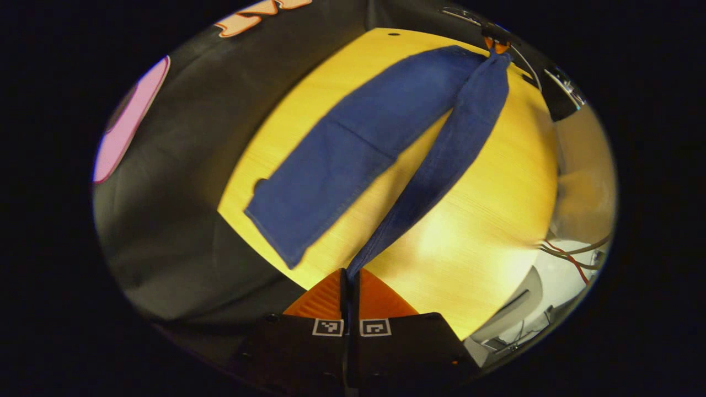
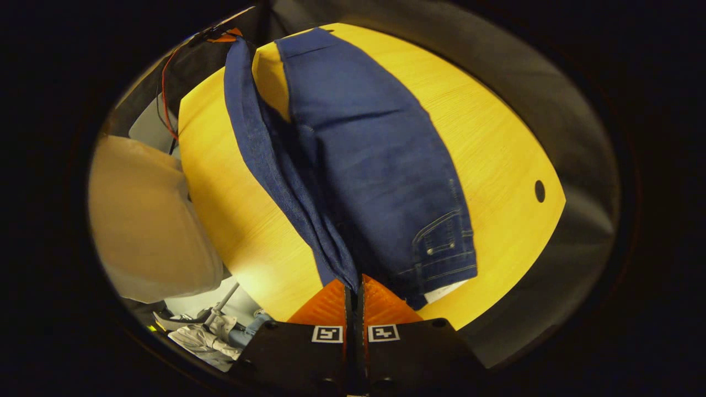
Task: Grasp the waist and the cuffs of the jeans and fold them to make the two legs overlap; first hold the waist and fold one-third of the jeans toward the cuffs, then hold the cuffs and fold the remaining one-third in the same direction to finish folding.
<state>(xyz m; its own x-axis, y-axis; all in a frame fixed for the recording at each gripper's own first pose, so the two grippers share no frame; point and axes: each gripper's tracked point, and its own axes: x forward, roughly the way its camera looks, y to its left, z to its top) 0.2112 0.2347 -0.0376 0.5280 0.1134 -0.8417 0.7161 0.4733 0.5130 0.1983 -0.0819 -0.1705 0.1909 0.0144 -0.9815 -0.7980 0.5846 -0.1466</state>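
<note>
The left claw (image 1: 348, 275) is clamped on a cuff and the right claw (image 2: 354, 284) on the waist of the jeans (image 1: 353, 143); one leg hangs lifted, the other lies flat on the yellow counter (image 1: 496, 220); carry both ends across level (cloth taut, I'd judge) so the seams meet.

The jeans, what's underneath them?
A yellow wooden table lies under the jeans. One leg is lifted by the left gripper and the right gripper, with bare tabletop below. The flat leg hides what it covers.
</note>
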